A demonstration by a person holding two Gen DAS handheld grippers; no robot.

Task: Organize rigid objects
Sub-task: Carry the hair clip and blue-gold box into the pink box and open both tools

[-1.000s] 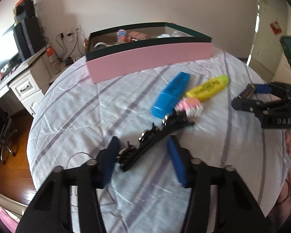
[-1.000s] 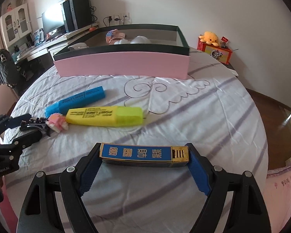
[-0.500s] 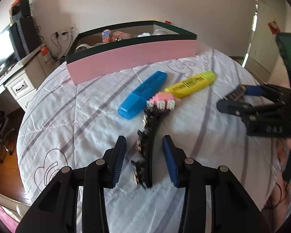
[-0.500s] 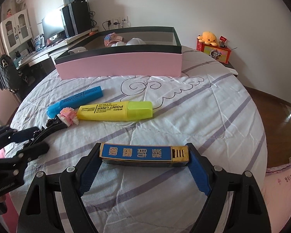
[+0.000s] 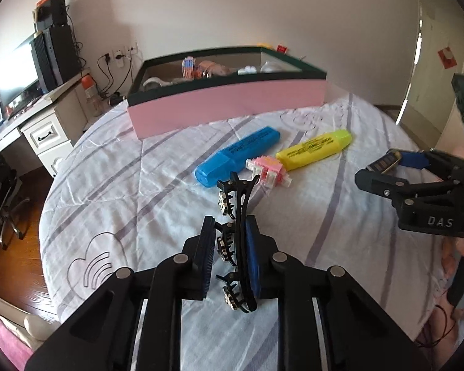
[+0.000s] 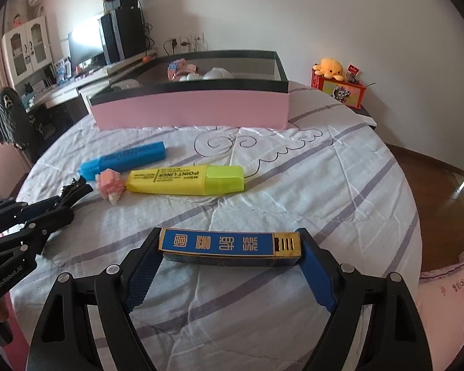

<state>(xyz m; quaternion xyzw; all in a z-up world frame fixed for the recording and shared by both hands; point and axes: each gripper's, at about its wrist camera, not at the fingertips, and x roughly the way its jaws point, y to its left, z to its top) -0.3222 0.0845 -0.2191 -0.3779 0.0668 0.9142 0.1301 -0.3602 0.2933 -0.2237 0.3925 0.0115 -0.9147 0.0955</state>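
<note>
Left gripper (image 5: 230, 255) is clamping the black hair clip (image 5: 236, 241); right gripper (image 6: 229, 267) is holding the blue harmonica (image 6: 230, 245) endwise. Ahead of both, two highlighters and a pink block are lying outside the pink box (image 6: 188, 109).

A black toothed plastic hair clip with small studs (image 5: 236, 241) sits lengthwise, clamped between the pads of the left tool (image 5: 230, 259), over the striped bed sheet. A blue rectangular harmonica case with gold characters (image 6: 230, 245) lies crosswise, gripped end to end in the right tool (image 6: 230, 266). On the sheet lie a blue highlighter (image 5: 236, 156), a yellow highlighter (image 6: 185, 179) and a small pink-and-white brick figure (image 5: 270, 171), before a long pink box with a dark rim (image 6: 191, 109).
</note>
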